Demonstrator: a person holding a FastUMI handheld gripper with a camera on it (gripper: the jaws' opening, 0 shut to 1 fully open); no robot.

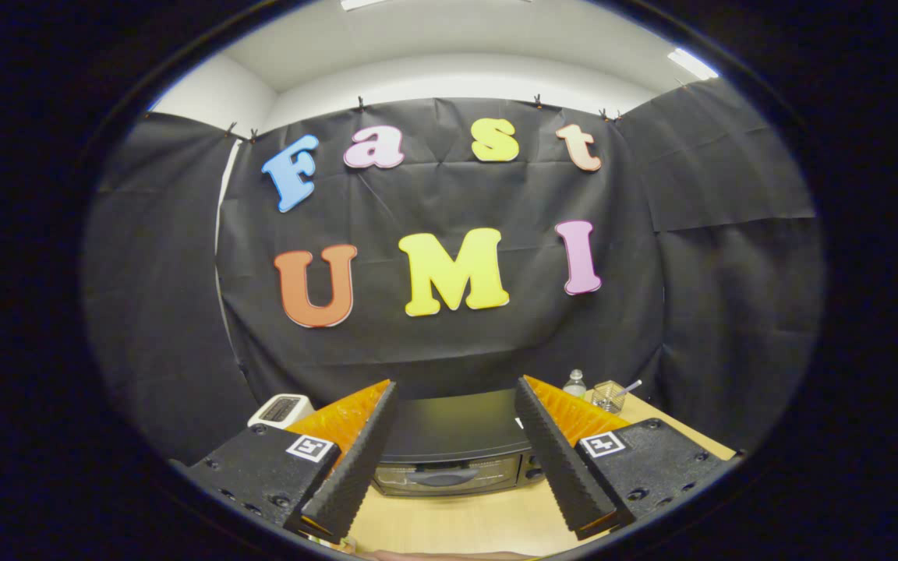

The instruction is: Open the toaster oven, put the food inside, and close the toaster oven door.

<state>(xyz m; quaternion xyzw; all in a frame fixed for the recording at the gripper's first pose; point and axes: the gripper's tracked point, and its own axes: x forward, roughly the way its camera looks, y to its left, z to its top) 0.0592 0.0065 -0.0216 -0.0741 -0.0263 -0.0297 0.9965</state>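
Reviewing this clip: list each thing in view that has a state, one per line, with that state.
toaster oven: door closed, handle untouched
tongs: open, holding nothing, toaster oven beyond them
plastic bottle: upright, capped
clear cup: upright, a stick standing in it
white device: flat on the table

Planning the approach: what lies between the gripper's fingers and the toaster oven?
In the gripper view, just bare wooden table separates the open gripper from the toaster oven, whose door is shut.

Toaster oven (453, 448): both ends hidden behind the spread fingers (355, 460); door appears closed, control side mostly covered. Small white device (281, 409) beside it: partly hidden, kind unclear. Clear bottle (574, 383) and glass cup (609, 396): too small to read contents. Food not identifiable.
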